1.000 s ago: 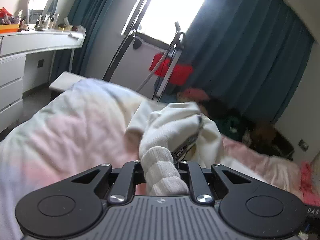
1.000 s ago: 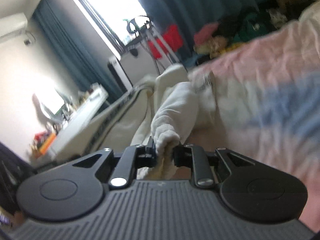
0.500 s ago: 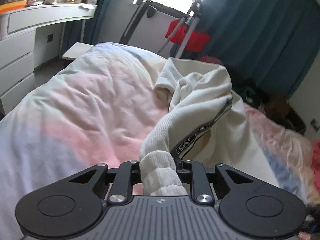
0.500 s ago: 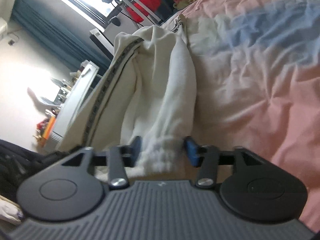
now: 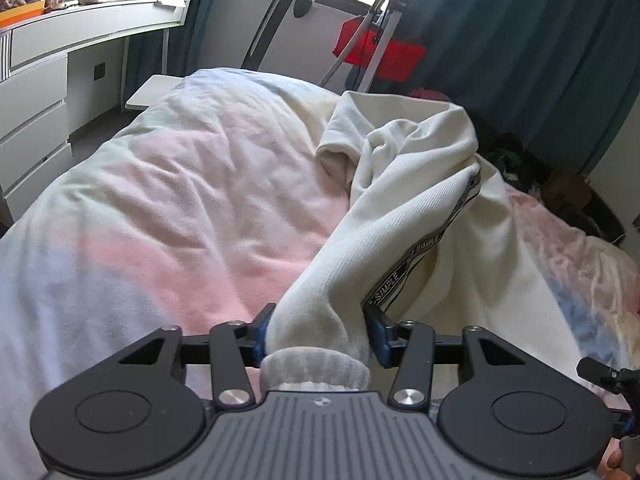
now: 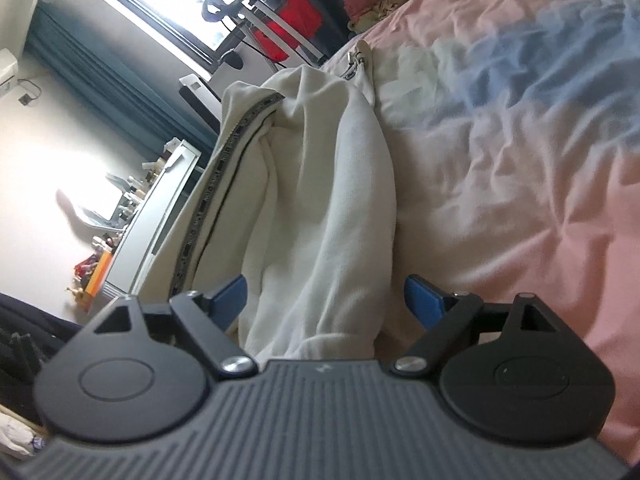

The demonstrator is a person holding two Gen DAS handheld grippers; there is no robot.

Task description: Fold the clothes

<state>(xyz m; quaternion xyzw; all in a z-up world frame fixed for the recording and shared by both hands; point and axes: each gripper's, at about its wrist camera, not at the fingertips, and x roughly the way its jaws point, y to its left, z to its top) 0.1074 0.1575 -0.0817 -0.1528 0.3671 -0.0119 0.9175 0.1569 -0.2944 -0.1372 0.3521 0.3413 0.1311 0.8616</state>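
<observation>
A cream sweatshirt (image 5: 420, 168) with a black lettered stripe (image 5: 416, 252) down its sleeve lies bunched on the pink, blue and white duvet (image 5: 180, 200). My left gripper (image 5: 319, 334) is low over the bed with its jaws opening. The ribbed cuff (image 5: 316, 360) of one sleeve still fills the gap between the blue pads. In the right wrist view the sweatshirt (image 6: 312, 184) stretches away towards its zip (image 6: 354, 62). My right gripper (image 6: 326, 298) has its jaws opening wide. The other sleeve end lies loose between them, clear of both pads.
A white dresser (image 5: 80, 40) with small bottles stands at the left. Beyond the bed are a metal frame draped with red cloth (image 5: 380, 48), teal curtains (image 5: 520, 60) and a dark heap of clothes (image 5: 520, 160). Bare duvet (image 6: 520, 160) spreads to the right of the sweatshirt.
Both grippers sank toward the bed and tipped downward, laying the sleeves on the duvet. Each pair of jaws went from pinching a cuff to spread apart, the right wider than the left.
</observation>
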